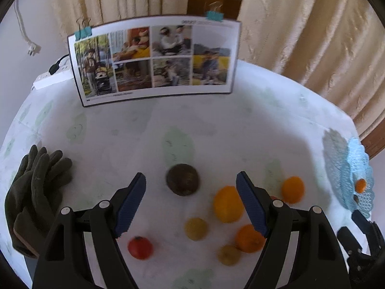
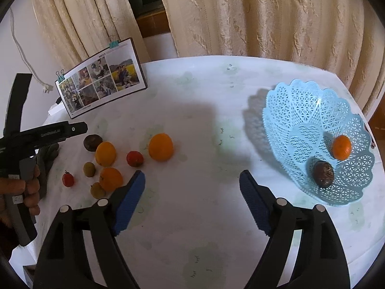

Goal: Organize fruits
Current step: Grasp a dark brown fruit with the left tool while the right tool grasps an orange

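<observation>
Left wrist view: the left gripper jaws gape wide and empty, the dark round fruit just ahead between them on the worktop.

Right wrist view: the right gripper jaws are wide, empty; fruit pile far left, basket right.

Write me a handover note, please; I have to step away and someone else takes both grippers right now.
Left gripper: open, empty, above the loose fruit.
Right gripper: open, empty, over bare tablecloth between the fruit and the basket.
Blue basket, on the table's right side: holds one orange and one dark brown fruit.
Left to move, all on the cloth: three oranges, two red tomatoes, two small yellowish fruits, another dark brown fruit.
Gloves and the photo board are not part of the job.
</observation>
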The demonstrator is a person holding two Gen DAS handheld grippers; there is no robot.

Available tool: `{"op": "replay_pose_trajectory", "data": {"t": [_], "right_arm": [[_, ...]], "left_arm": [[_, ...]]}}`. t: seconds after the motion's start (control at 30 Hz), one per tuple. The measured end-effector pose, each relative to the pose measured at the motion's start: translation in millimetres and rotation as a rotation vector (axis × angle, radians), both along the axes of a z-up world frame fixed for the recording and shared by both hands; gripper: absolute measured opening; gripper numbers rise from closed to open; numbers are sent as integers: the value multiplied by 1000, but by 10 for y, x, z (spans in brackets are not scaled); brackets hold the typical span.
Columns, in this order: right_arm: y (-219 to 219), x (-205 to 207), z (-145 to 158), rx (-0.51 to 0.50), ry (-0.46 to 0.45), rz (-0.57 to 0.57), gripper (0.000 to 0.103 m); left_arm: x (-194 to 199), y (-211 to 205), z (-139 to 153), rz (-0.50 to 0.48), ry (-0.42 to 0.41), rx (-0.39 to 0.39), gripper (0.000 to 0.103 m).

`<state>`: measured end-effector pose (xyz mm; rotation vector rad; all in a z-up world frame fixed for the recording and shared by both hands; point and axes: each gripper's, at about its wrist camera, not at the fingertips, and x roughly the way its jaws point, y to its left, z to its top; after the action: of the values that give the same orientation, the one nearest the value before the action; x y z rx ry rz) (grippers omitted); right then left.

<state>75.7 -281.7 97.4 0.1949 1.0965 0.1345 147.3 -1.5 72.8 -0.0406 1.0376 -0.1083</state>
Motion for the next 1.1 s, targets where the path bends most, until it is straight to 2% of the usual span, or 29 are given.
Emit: {"op": "replay_pose_trajectory", "data": {"t": [0.17,0.37,0.43,0.47,0.53,0.87,1.1], "right_arm": [[42,24,-69,-8,21,-19,82],[54,53,-151,-18,43,-41,82],[71,77,-182,-17,50,-44,82],[81,95,-194,-15,53,-45,82],[115,136,-210,-10,54,-44,82],[311,467,-341,27,56,-29,82],[475,687,-426,0,46,2,82]], "left_arm": [[179,88,-215,-7,30,18,77],[314,87,-424,-42,72,15,63],[339,93,-479,-48,86,10,53],[338,95,-494,-52,91,-6,50],[336,105,-496,-64,91,-37,39],[265,219,-278,-65,49,-43,39],[195,253,-117,-68,25,-40,39]]}}
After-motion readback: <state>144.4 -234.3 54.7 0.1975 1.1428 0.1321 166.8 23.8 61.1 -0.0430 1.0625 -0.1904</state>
